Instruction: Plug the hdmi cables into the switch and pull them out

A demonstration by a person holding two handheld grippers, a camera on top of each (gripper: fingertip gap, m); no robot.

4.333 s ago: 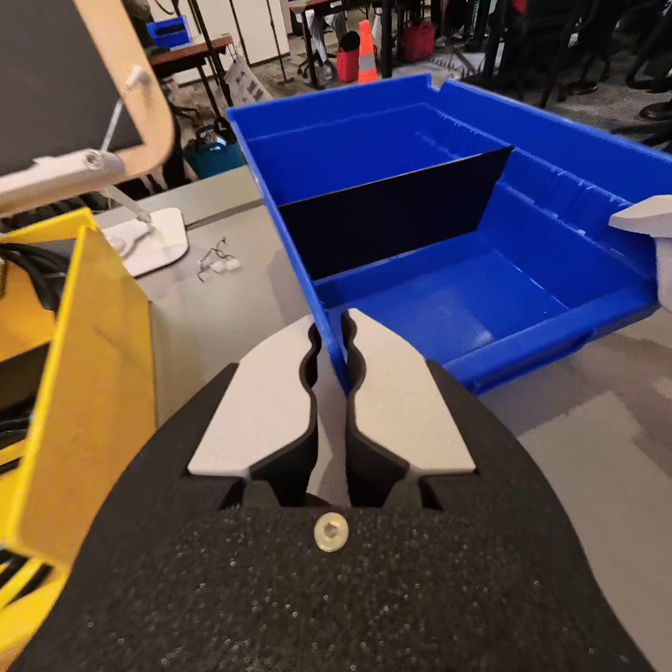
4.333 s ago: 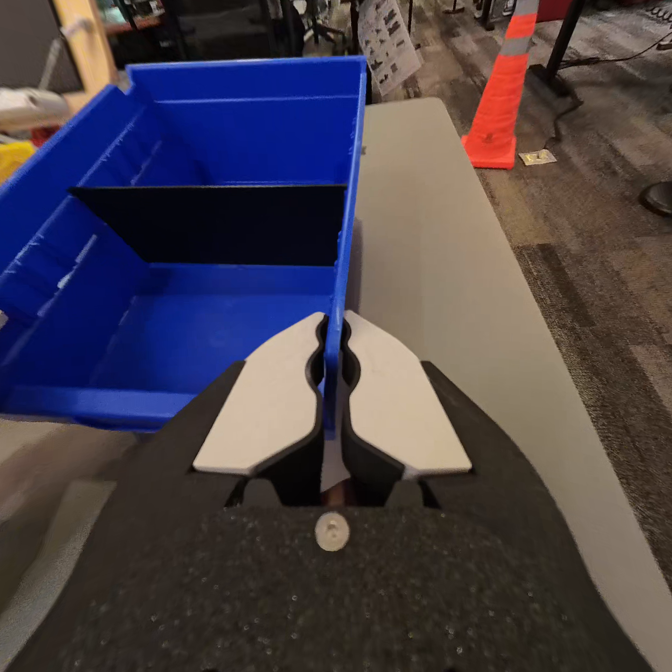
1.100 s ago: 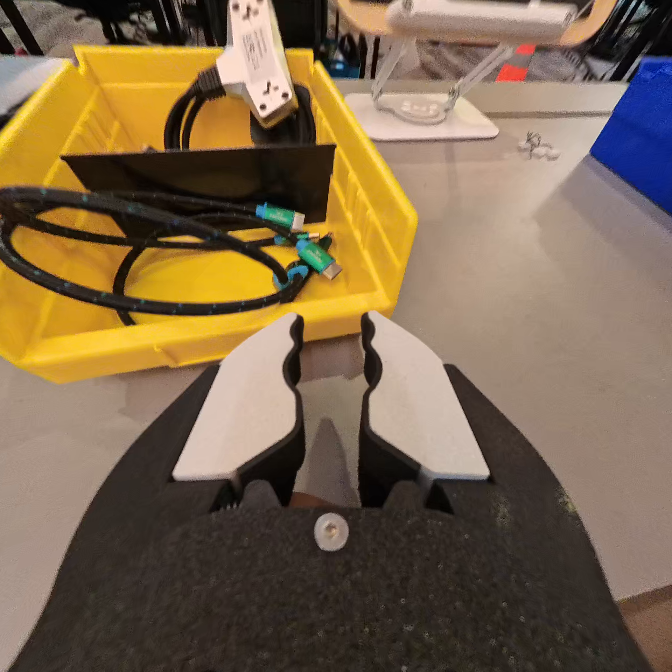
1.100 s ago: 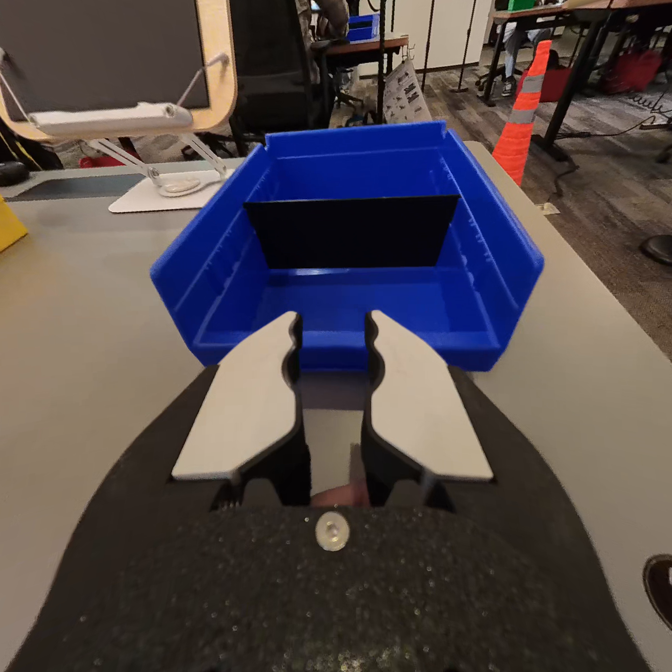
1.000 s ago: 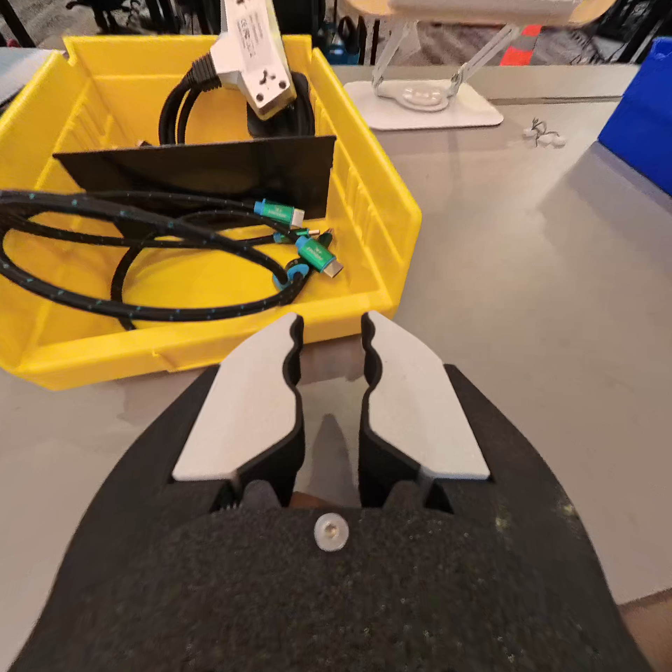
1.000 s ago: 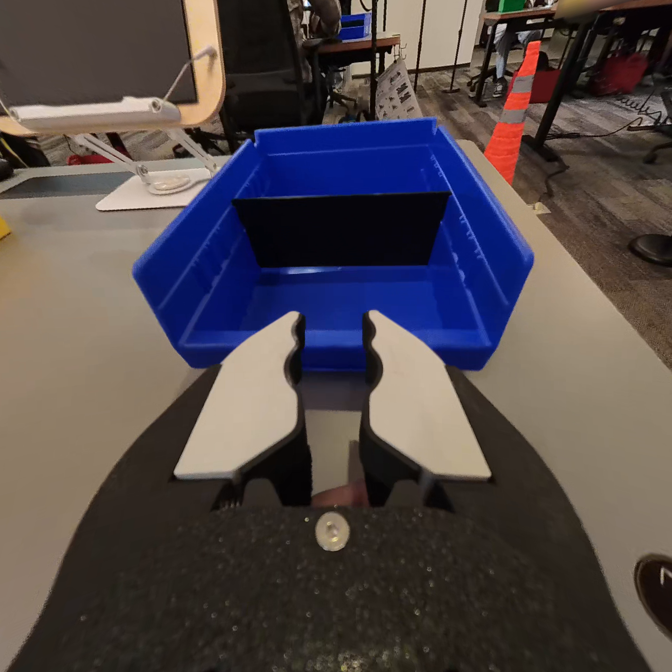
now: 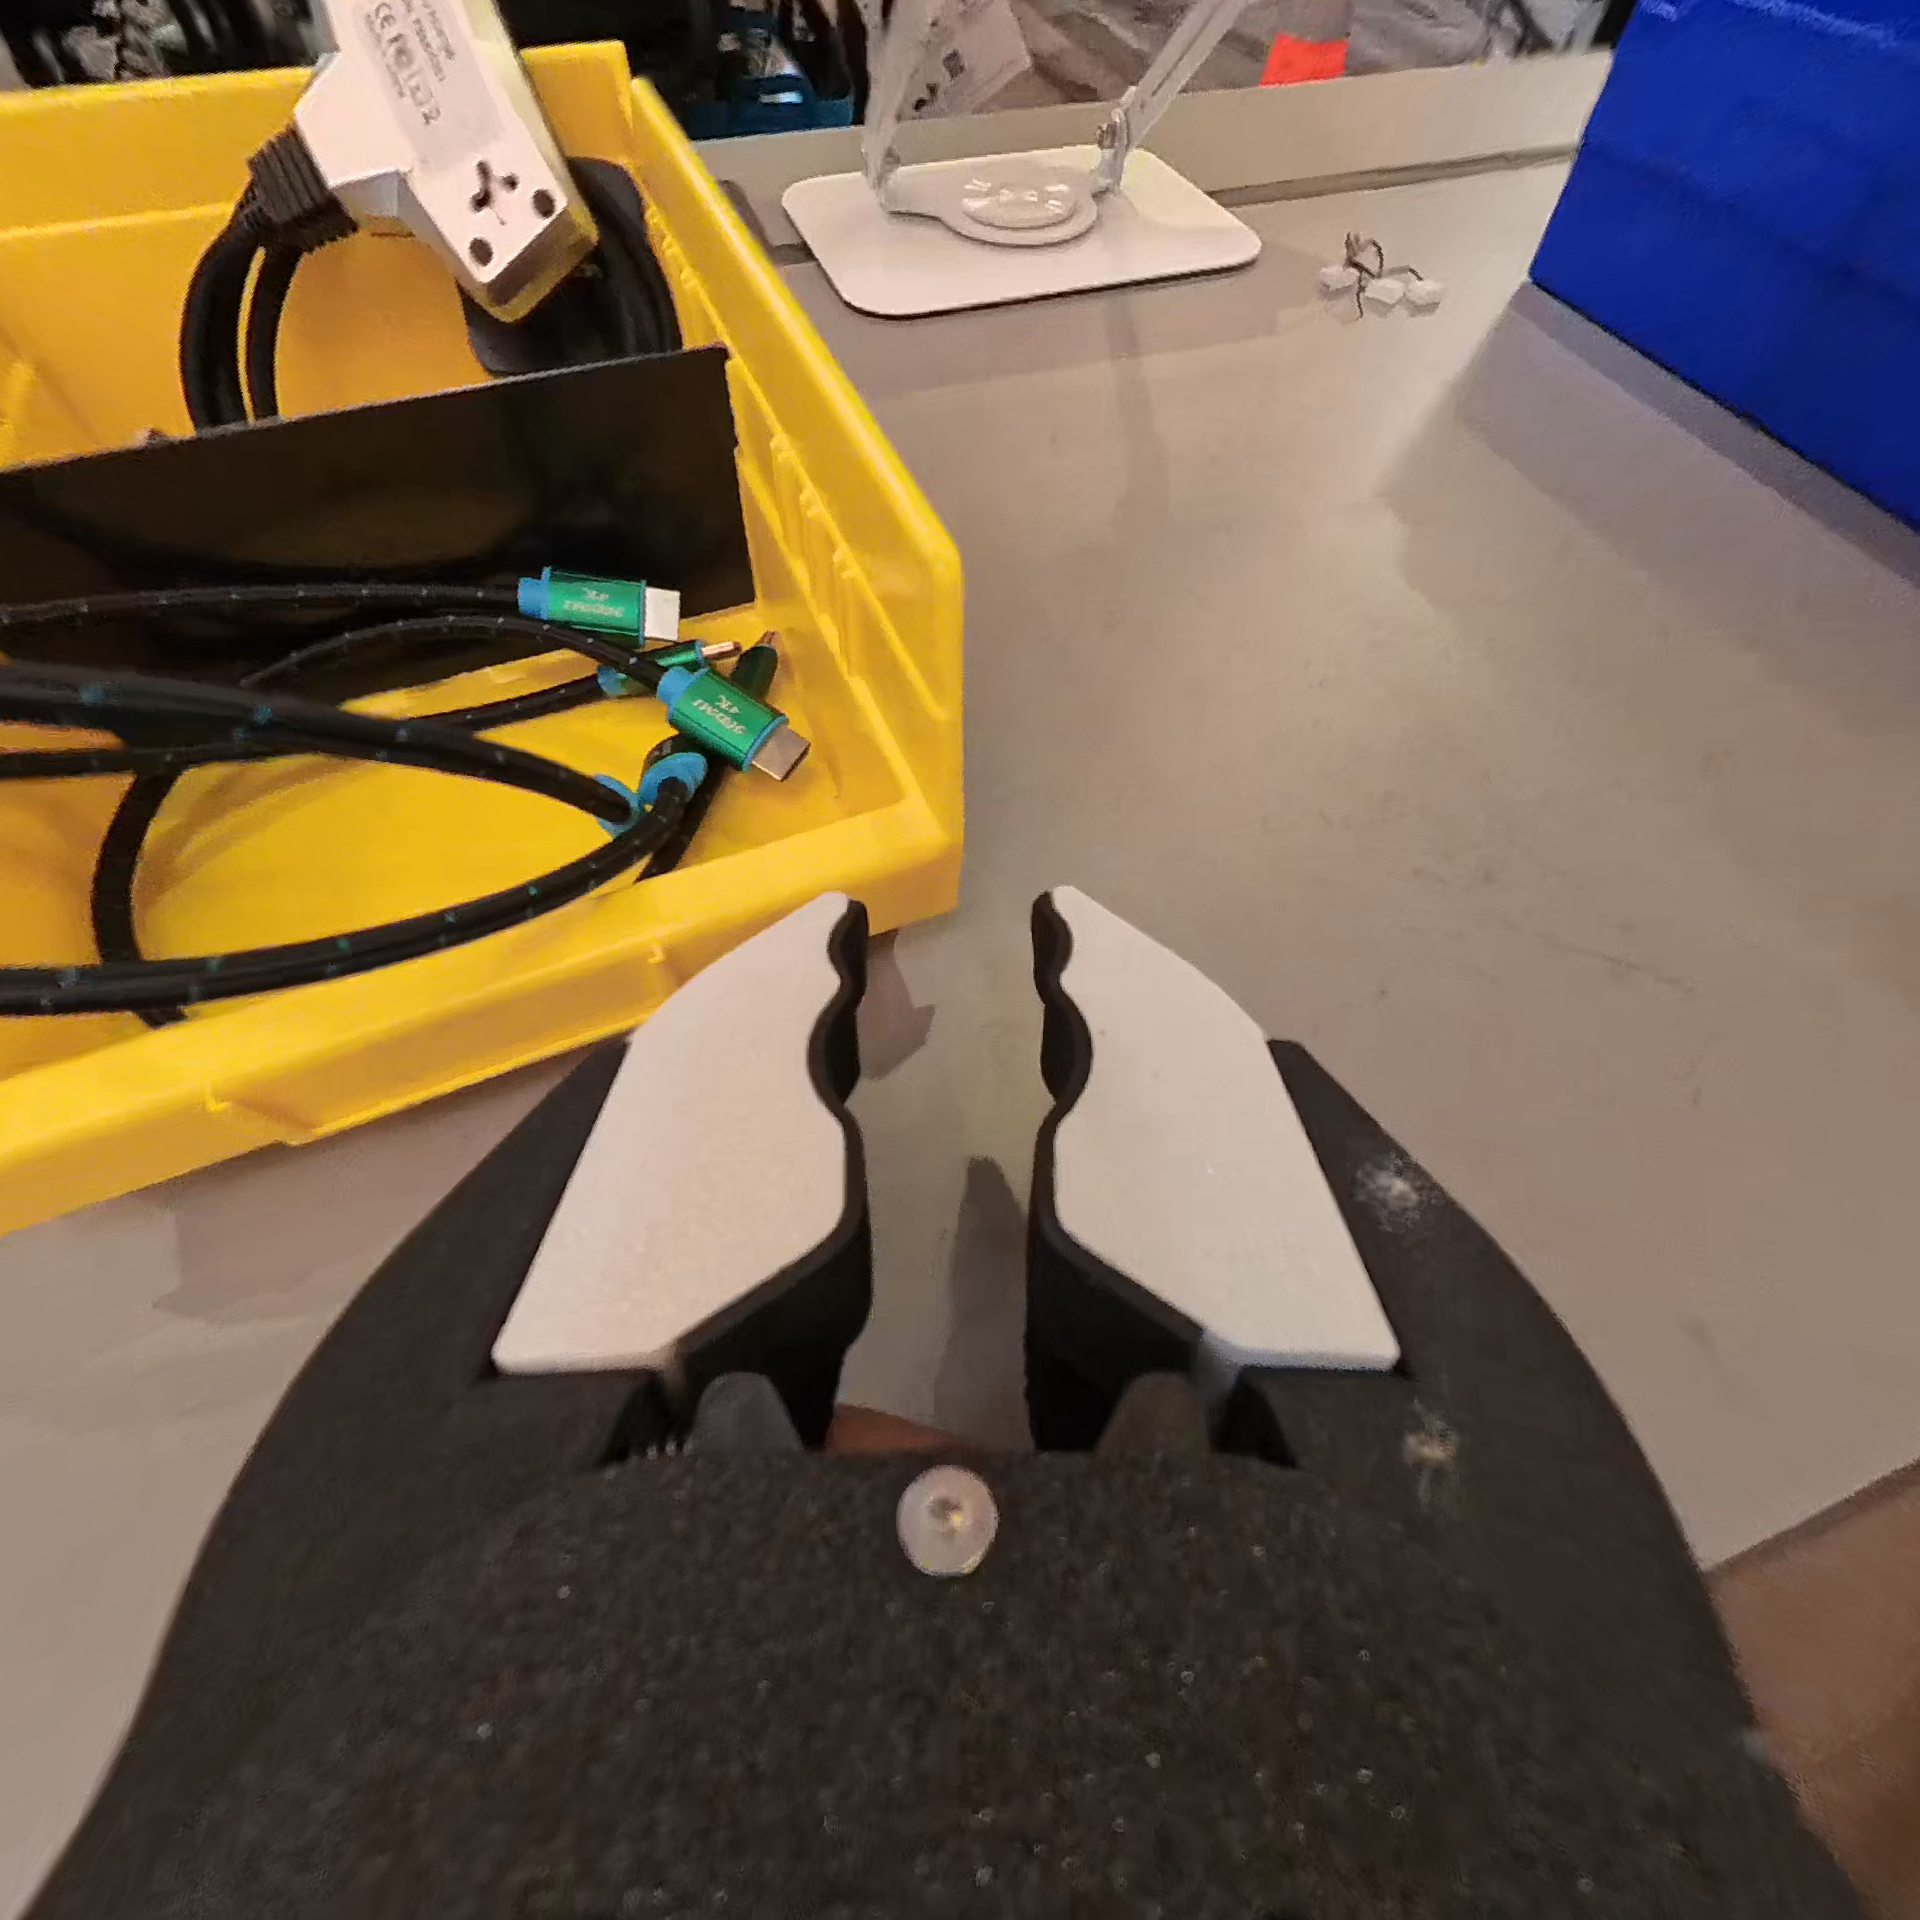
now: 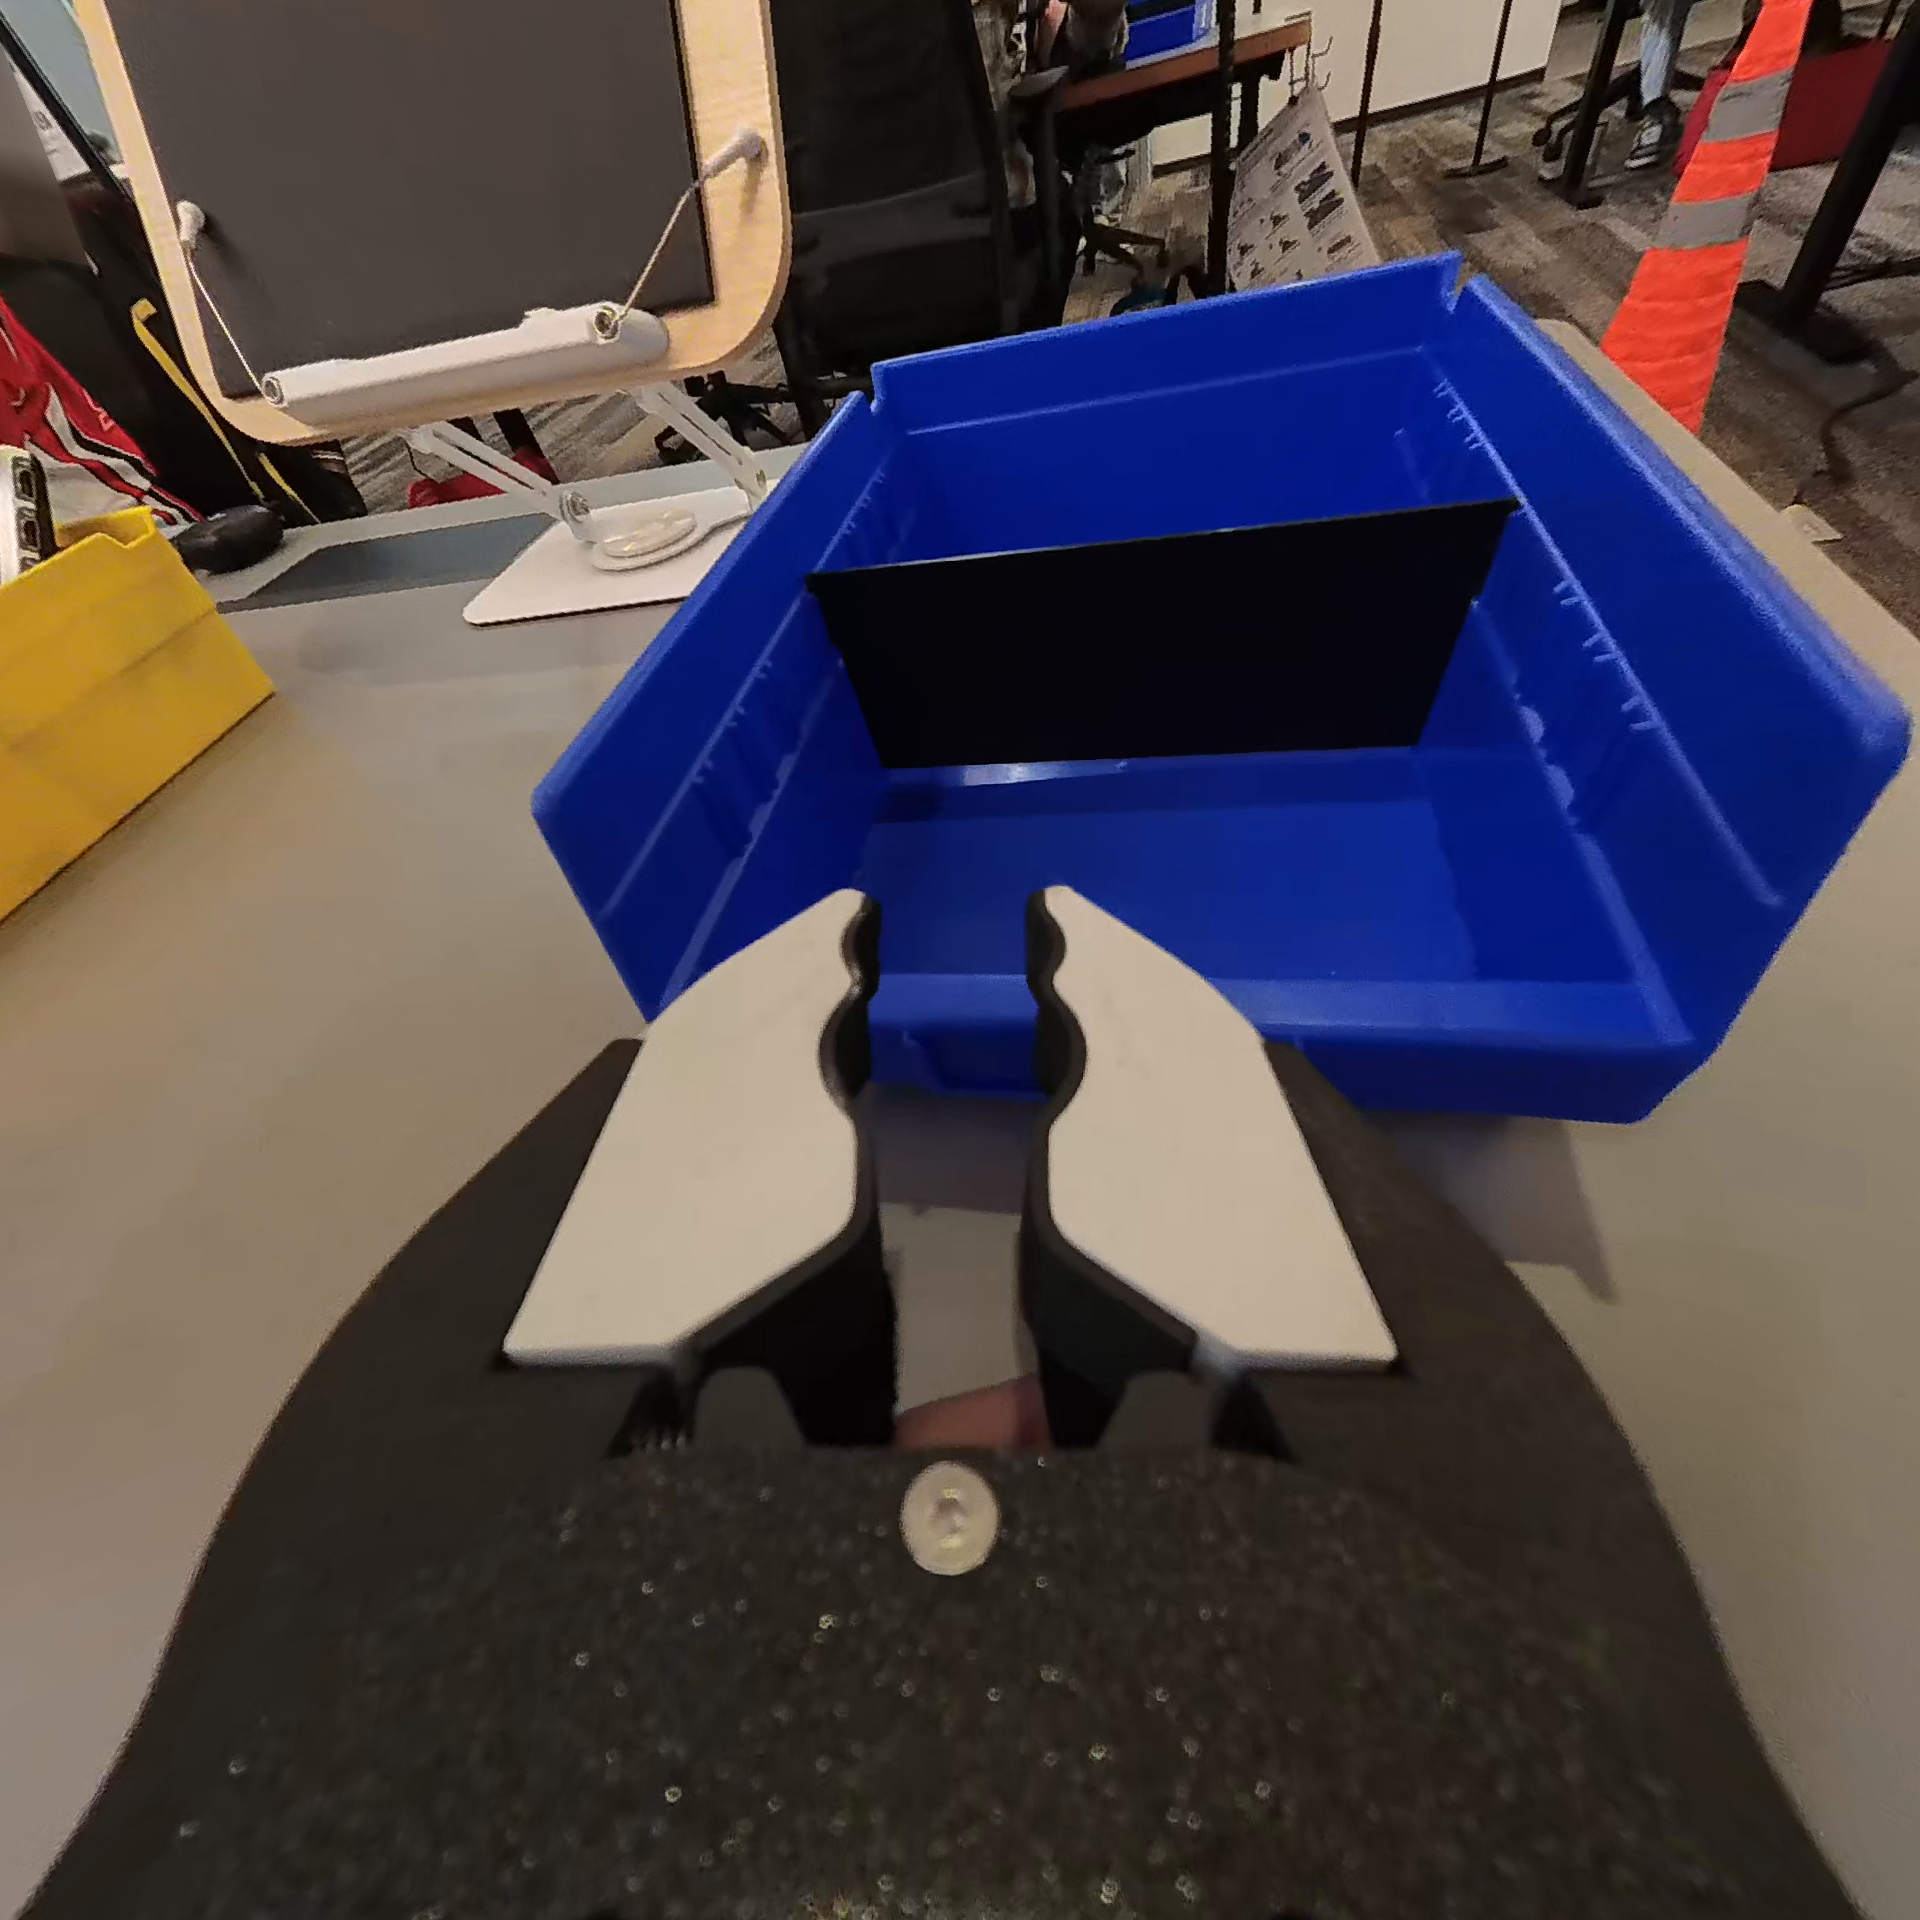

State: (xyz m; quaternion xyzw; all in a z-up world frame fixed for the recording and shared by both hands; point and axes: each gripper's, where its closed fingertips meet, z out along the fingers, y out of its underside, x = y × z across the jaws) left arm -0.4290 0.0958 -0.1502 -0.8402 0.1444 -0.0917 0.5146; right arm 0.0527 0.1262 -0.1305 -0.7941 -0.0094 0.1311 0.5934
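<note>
Both tongs are empty with their tips apart: our left tongs (image 7: 945,914) hover over the grey table (image 7: 1351,779) just beside the yellow bin (image 7: 883,582), our right tongs (image 8: 951,914) at the blue bin's (image 8: 1766,727) front lip. Compared with a few seconds ago we've let go of the blue bin's walls and swung left, so the real work hasn't started. Braided black hdmi cables (image 7: 312,727) with shiny green plugs (image 7: 727,722) lie coiled in the near compartment; the boxy silver switch (image 7: 436,135) sits tilted behind the black divider (image 7: 416,478).
</note>
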